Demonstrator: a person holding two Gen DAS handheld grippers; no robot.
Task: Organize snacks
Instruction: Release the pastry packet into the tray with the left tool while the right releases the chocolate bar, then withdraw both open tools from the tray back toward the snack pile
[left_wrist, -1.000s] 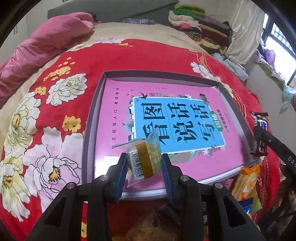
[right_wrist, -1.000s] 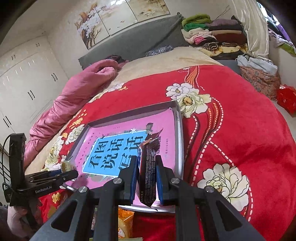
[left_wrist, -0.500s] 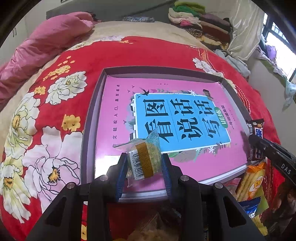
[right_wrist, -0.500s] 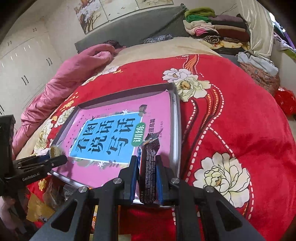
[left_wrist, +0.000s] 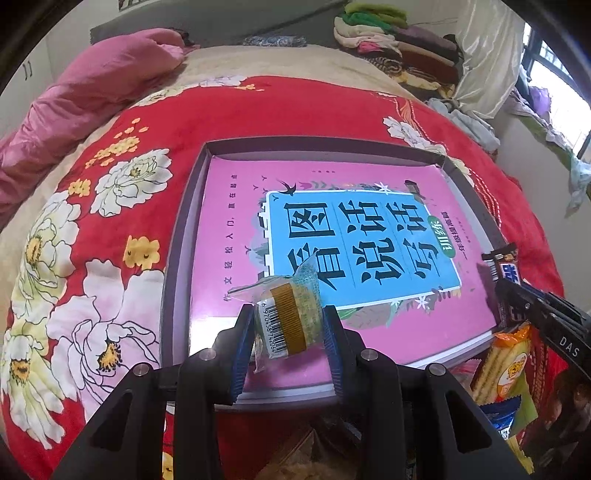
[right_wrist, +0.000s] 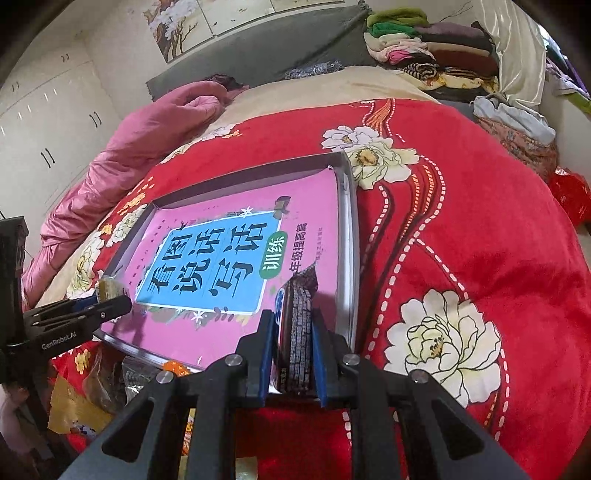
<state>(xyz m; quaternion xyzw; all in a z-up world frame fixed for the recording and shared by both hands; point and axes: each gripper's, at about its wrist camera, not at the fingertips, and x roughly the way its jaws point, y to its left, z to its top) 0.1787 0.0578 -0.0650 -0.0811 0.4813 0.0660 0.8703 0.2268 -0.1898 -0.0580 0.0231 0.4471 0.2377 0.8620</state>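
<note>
Landmark: grey tray (left_wrist: 177, 258) on the red floral blanket (left_wrist: 110, 229), pink book (left_wrist: 236, 236) lying flat inside it.

Left gripper (left_wrist: 288, 332): jaws partly closed, clamped on a small wrapped cake (left_wrist: 291, 314), barcode facing the camera. Cake is held above the tray's near edge, over the book's near-left part; contact with the book cannot be told.

Right gripper (right_wrist: 293, 332): jaws narrowly closed on a dark bar wrapper (right_wrist: 297, 317), held upright on edge. Bar sits over the tray's near-right corner, just inside the right wall (right_wrist: 351, 258).

Other snacks: orange cracker pack (left_wrist: 506, 365) and a blue pack (left_wrist: 498, 421) lie on the blanket just outside the tray's near-right corner. More wrappers (right_wrist: 107, 384) lie just outside the tray's near edge.
</note>
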